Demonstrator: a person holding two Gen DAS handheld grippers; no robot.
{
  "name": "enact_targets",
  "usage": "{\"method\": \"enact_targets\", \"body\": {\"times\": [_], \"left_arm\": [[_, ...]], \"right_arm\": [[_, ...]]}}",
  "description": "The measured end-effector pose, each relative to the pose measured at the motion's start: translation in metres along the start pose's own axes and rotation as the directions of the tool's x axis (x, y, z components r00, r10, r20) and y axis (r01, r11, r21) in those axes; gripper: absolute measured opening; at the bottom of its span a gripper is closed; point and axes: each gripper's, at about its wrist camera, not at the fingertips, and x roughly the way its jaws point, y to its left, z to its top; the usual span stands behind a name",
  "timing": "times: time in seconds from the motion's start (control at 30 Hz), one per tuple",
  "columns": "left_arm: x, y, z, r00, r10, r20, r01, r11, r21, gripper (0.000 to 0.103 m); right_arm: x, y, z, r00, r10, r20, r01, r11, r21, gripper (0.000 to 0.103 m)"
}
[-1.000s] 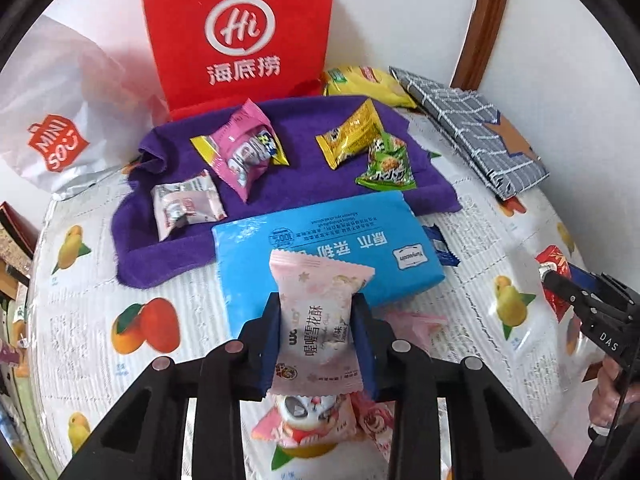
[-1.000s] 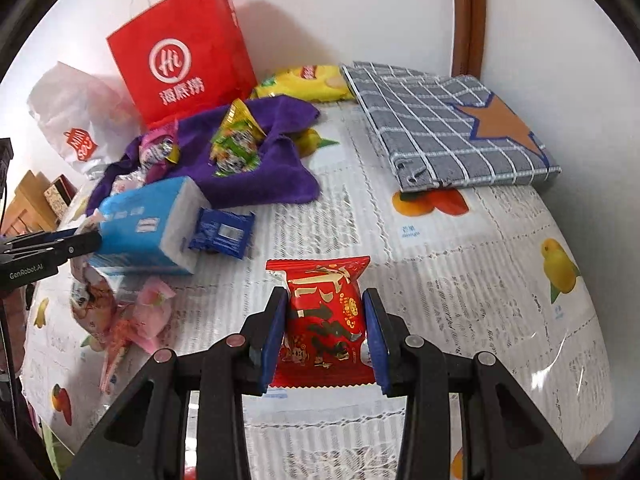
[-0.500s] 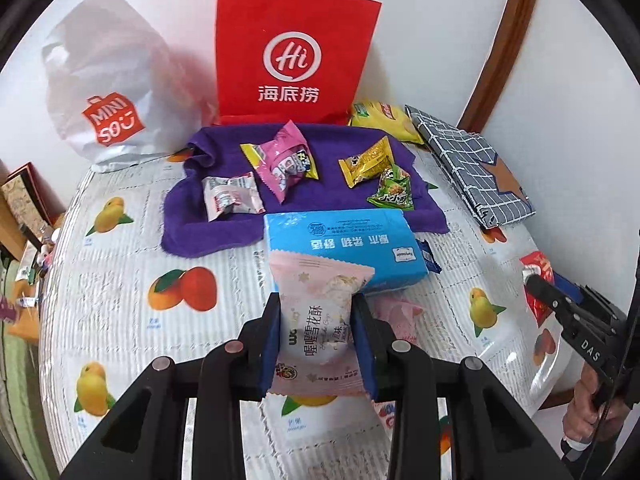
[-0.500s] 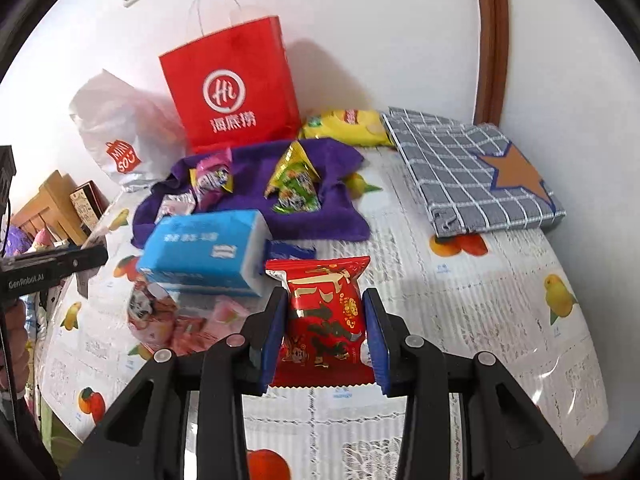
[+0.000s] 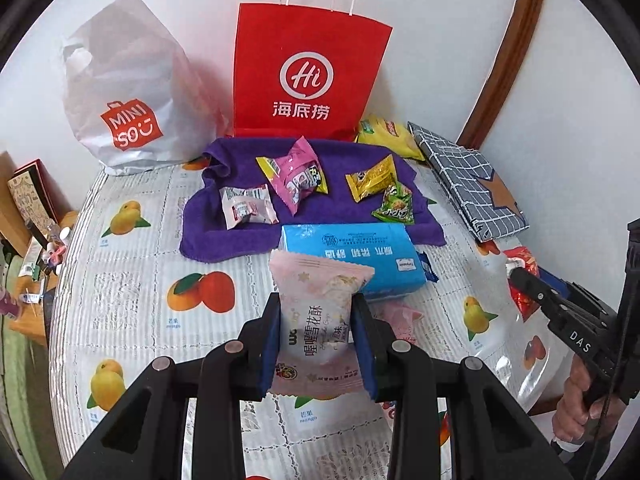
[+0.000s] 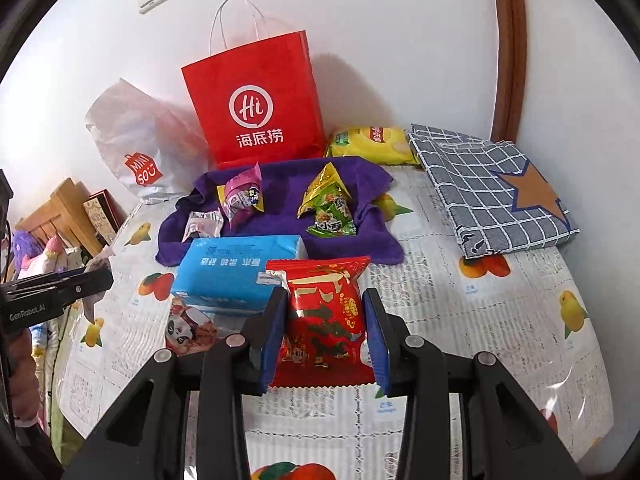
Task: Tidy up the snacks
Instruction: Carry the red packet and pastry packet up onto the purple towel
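- Left wrist view: our left gripper [image 5: 316, 334] has its jaws clamped on the flanks of a pale pink pillow-shaped snack packet [image 5: 318, 320], which stands upright between them with its long axis running away from us and its crimped top edge uppermost.
- The purple towel [image 5: 248, 236] that already carries four small packets lies straight ahead and beyond the jaws, with the light blue soft pack of tissues [image 5: 352, 256] between us and it.
- We judge the coming move must carry the pink packet forward over the tissue pack, since that pack sits on the direct line to the towel.
- The near left part of the towel, by the small whitish-pink wrapper [image 5: 246, 208], looks to us the closest bare patch.
- At the right edge our right gripper [image 5: 520, 280] shows side-on, a red wrapper at its tips.
- Right wrist view: our right gripper [image 6: 326, 334] has its jaws closed tight on a red foil snack packet with gold print [image 6: 324, 320], upright as well, long axis pointing away.
- Here the towel [image 6: 376, 248] lies ahead and slightly left; the tissue pack [image 6: 224, 272] sits off to the left, just beside the jaws, so the line to the towel's near right corner looks open.
- The fruit-printed counter [image 6: 480, 320] under these jaws is bare.
- We judge the right hand has the clearer path, the left the more blocked one.
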Motion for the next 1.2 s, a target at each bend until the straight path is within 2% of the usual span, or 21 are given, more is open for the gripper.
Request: {"method": "enact_targets", "body": {"times": [0.6, 1.2], "left_arm": [[0.005, 0.011, 0.025, 1.0, 0.008, 0.017, -0.008, 1.0, -0.022, 0.032], [0.025, 0.048, 0.072, 0.998, 0.046, 0.038, -0.043, 0.997, -0.07, 0.032]], "right_arm": [[0.009, 0.019, 0.033, 1.0, 0.019, 0.019, -0.019, 1.0, -0.021, 0.038], [0.053, 0.024, 0.088, 0.999, 0.025, 0.031, -0.024, 0.999, -0.027, 0.038]]}}
